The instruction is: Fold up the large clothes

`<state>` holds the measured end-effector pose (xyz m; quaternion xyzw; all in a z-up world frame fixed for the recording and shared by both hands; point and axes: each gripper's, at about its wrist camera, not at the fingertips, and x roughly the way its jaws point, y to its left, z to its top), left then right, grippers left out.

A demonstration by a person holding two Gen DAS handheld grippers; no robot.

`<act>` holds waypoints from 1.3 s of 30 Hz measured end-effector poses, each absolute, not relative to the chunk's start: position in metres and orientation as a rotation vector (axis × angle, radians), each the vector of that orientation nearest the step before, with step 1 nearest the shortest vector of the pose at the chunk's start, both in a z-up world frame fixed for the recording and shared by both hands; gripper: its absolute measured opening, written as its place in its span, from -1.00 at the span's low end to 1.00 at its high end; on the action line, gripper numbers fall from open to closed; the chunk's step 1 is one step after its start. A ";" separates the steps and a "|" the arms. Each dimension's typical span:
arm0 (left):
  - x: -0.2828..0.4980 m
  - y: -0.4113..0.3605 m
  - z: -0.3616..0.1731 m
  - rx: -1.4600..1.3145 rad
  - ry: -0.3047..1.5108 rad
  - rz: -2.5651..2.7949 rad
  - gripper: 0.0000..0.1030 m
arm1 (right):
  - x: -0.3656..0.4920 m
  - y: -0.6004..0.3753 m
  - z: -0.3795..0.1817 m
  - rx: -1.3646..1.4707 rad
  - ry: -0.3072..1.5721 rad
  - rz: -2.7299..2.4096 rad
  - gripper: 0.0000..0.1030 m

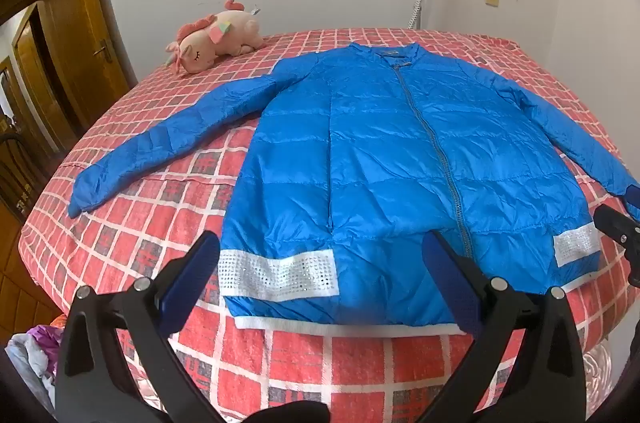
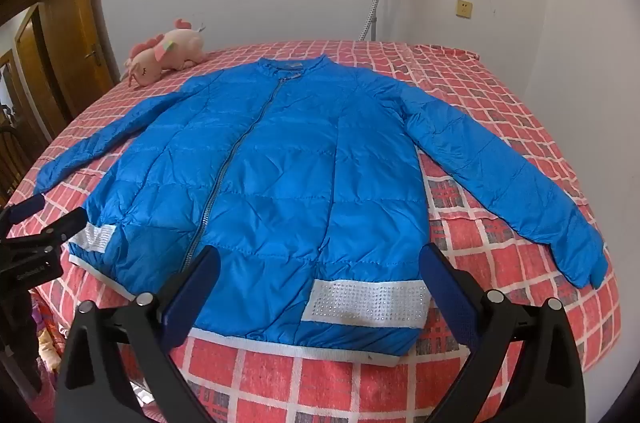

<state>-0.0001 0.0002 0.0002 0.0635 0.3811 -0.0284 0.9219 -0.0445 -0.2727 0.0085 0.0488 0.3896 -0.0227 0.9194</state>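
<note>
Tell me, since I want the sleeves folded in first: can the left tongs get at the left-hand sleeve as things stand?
Probably yes. The left tongs stand open and empty above the jacket hem, and the sleeve lies flat and uncovered on the bed. The plush toy sits clear of it, farther back.

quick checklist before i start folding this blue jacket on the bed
1. Blue jacket lies flat, front up, zip closed: ok.
2. Both sleeves spread out to the sides, the left sleeve and the right sleeve: ok.
3. Left hand-held gripper open, nothing between its jaws, above the hem: ok.
4. Right hand-held gripper open, nothing held: ok.
5. Plush toy at the far corner of the bed, apart from the jacket: ok.
6. Whether fabric is bunched underneath the jacket: cannot tell.
</note>
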 end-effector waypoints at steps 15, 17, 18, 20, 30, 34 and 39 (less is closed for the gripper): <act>0.000 0.000 0.000 0.133 0.777 -0.054 0.94 | -0.044 -0.273 0.008 0.097 0.793 -0.049 0.92; 0.000 0.003 0.006 0.132 0.777 -0.053 0.94 | -0.044 -0.273 0.009 0.096 0.792 -0.049 0.92; 0.000 0.002 0.005 0.133 0.777 -0.054 0.94 | -0.044 -0.273 0.009 0.096 0.792 -0.048 0.92; -0.001 0.002 0.005 0.134 0.776 -0.054 0.94 | -0.044 -0.273 0.009 0.096 0.792 -0.048 0.92; -0.001 0.002 0.006 0.134 0.774 -0.053 0.94 | -0.044 -0.273 0.009 0.095 0.790 -0.048 0.92; -0.001 0.002 0.005 0.134 0.773 -0.053 0.94 | -0.045 -0.273 0.010 0.096 0.790 -0.048 0.92; -0.001 0.003 0.006 0.135 0.772 -0.053 0.94 | -0.045 -0.273 0.010 0.095 0.789 -0.048 0.92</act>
